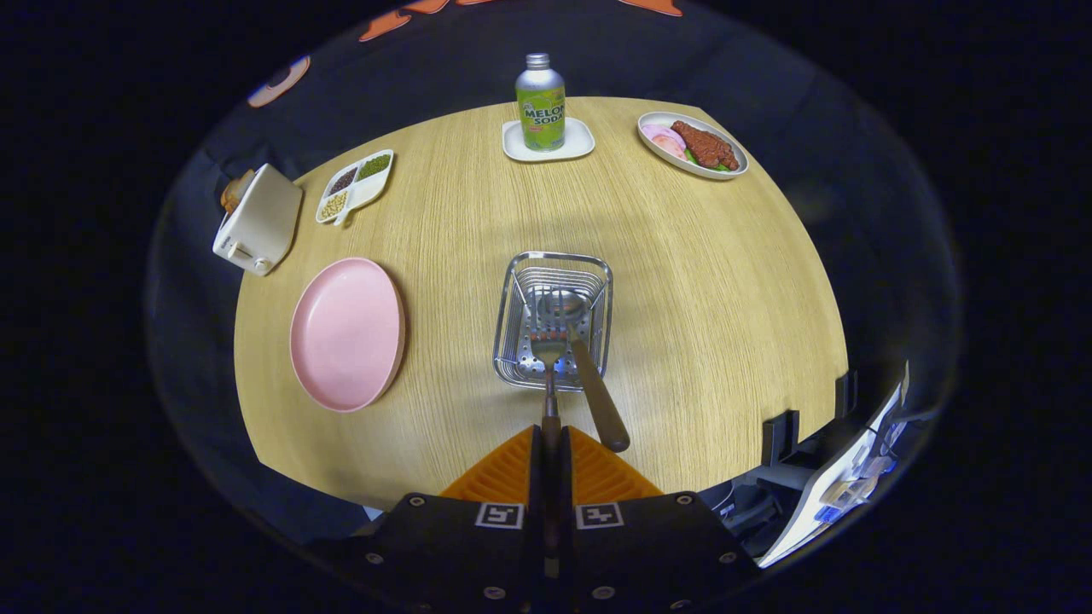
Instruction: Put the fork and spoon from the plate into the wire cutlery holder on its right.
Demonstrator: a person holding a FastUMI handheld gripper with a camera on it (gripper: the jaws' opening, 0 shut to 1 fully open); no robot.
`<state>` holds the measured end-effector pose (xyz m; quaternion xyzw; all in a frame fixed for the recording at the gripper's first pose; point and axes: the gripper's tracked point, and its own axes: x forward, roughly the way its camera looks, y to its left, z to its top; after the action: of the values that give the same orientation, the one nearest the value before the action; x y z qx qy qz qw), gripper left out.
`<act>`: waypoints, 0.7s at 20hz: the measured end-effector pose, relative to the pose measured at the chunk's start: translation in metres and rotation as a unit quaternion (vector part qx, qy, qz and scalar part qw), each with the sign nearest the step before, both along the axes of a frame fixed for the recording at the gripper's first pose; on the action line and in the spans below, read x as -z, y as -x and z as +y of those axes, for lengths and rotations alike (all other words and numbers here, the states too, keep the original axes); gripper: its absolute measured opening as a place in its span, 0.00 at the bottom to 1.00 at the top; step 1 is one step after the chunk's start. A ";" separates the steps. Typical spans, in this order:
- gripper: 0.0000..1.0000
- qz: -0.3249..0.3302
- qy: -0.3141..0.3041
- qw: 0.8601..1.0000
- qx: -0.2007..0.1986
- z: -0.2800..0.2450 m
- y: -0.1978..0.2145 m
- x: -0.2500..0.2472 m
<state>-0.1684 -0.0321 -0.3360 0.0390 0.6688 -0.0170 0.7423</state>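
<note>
My gripper (551,435) is shut on the handle of a fork (548,362), whose tines point down into the wire cutlery holder (512,328) just ahead of the fingers. A spoon (589,375) with a brown handle stands in the holder, its bowl at the bottom and its handle leaning out toward me, right of the fork. The pink plate (347,333) lies bare on the wooden table to the left of the holder.
A white toaster (258,220) hangs over the table's left edge beside a divided dish of beans (355,184). Beyond the holder stand a soda bottle (540,104) on a white coaster and a plate of food (693,144).
</note>
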 end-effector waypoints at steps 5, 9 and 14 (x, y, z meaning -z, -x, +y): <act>0.09 -0.031 0.003 1.000 -0.004 0.004 -0.030 -0.001; 0.12 -0.081 0.011 0.997 -0.005 0.000 -0.059 -0.008; 0.24 -0.190 -0.002 0.982 0.011 -0.001 -0.098 -0.045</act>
<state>-0.0702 -0.0329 -0.2908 0.0506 0.5151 -0.0163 0.8555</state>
